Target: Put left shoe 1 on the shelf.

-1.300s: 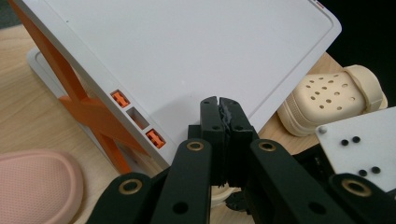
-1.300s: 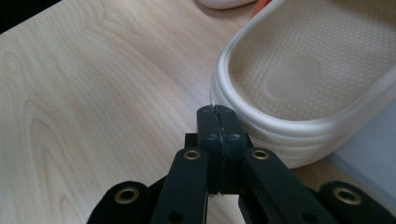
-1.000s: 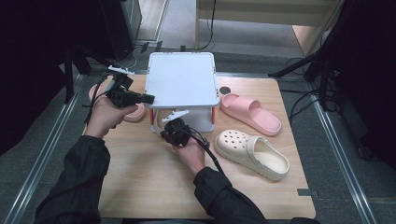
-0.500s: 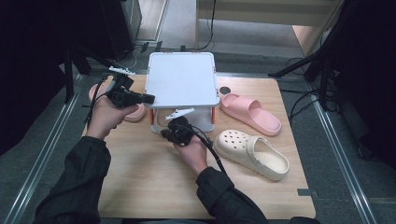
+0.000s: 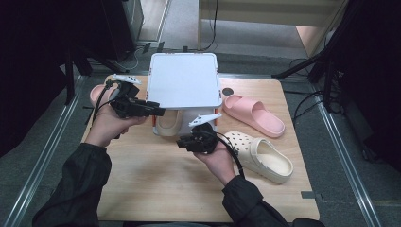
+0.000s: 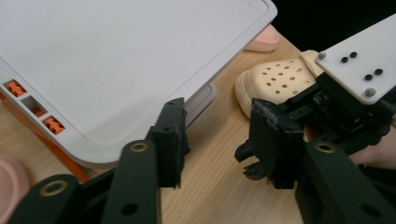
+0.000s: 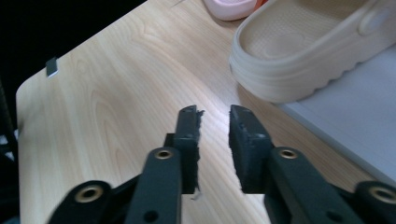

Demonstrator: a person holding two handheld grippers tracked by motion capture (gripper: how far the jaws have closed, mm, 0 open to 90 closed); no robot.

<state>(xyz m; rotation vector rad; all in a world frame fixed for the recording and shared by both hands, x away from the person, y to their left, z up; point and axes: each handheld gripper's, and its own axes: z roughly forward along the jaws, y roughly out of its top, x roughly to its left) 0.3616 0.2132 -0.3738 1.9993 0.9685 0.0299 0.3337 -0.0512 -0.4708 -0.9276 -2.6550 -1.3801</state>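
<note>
**Right gripper backs off the clog under the lid**

Compared with a second ago, the right gripper (image 5: 189,141) has drawn slightly back from the storage box (image 5: 185,85); judged a release or re-approach. Its jaws stand narrowly apart, empty, just short of the cream clog (image 7: 308,51) inside the box. Left gripper (image 6: 217,133), jaws wide apart, hovers at the lid's (image 6: 126,60) edge. The second clog (image 5: 257,156) lies right of the box.

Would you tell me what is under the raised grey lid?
A cream clog lies inside the storage box under the lid; its toe end and the rest of the interior are covered.
</note>
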